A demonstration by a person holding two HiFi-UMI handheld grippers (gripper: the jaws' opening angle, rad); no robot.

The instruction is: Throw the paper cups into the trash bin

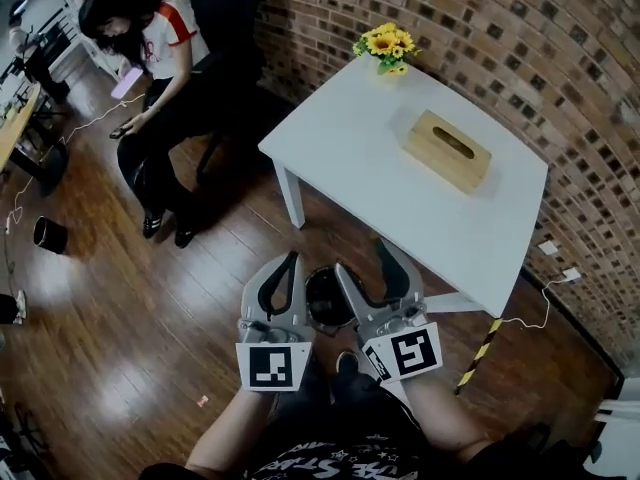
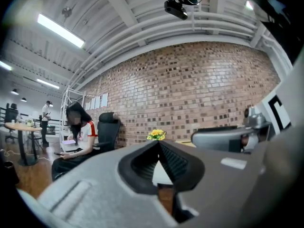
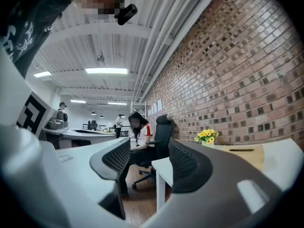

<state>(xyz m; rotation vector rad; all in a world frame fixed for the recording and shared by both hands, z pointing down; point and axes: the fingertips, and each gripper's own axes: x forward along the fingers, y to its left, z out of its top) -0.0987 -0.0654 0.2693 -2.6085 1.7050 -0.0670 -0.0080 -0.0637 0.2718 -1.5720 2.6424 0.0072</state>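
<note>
Paper cups are not showing in any view: none is sitting between either pair of jaws, and the white square counter (image 1: 400, 158) ahead of the jaws is carrying only a light wooden tissue box (image 1: 447, 149) and a small bunch of yellow sunflowers (image 1: 388, 44) at its far corner. A black round trash bin (image 1: 327, 300) is standing on the wooden floor directly below and between the two pairs of jaws, mostly covered by them, so its contents are not showing. Judging from this, the throwing seems to be finished or close to it, with nothing left on the counter to collect. A small dark round container (image 1: 48, 234) is sitting on the floor well off to the left of the jaws; whether it is a cup I cannot tell.

Left gripper (image 2: 158, 142) is keeping its jaws pressed together at the tips, pinching nothing, with only the hollow between the ribbed pads showing. Right gripper (image 3: 149, 148) is holding its jaws partly spread, a clear gap between the pads, and nothing is lying in that gap or touching either pad.
</note>
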